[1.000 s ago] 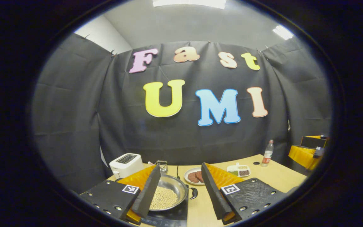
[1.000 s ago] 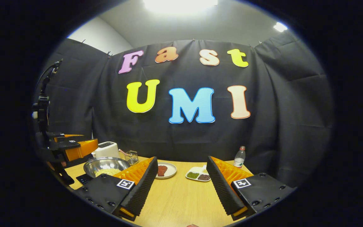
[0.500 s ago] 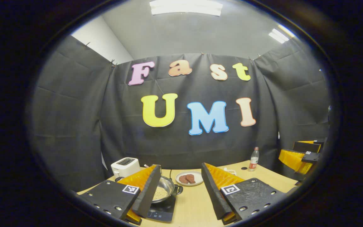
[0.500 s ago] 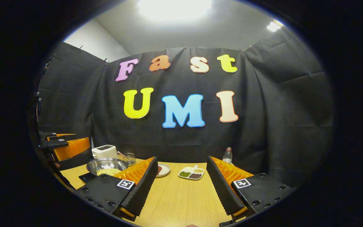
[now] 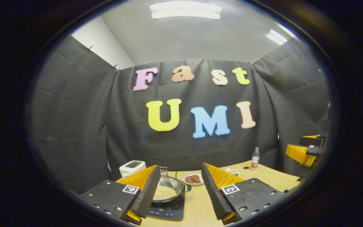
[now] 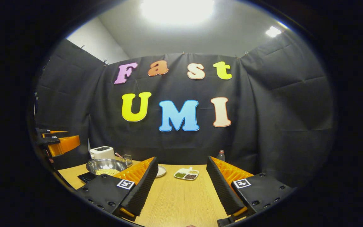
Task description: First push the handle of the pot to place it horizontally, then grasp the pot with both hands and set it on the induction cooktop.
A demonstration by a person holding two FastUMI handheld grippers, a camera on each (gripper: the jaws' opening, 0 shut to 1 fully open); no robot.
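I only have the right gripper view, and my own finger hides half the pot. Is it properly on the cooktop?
Observer: Yes. In the left gripper view the pot sits on the induction cooktop.
Operator: Where does its handle point?
Observer: A black handle sticks out sideways, toward the plate.
Operator: Is the left gripper gripping anything?
Observer: No. The left gripper is open, short of the pot, and touches nothing.
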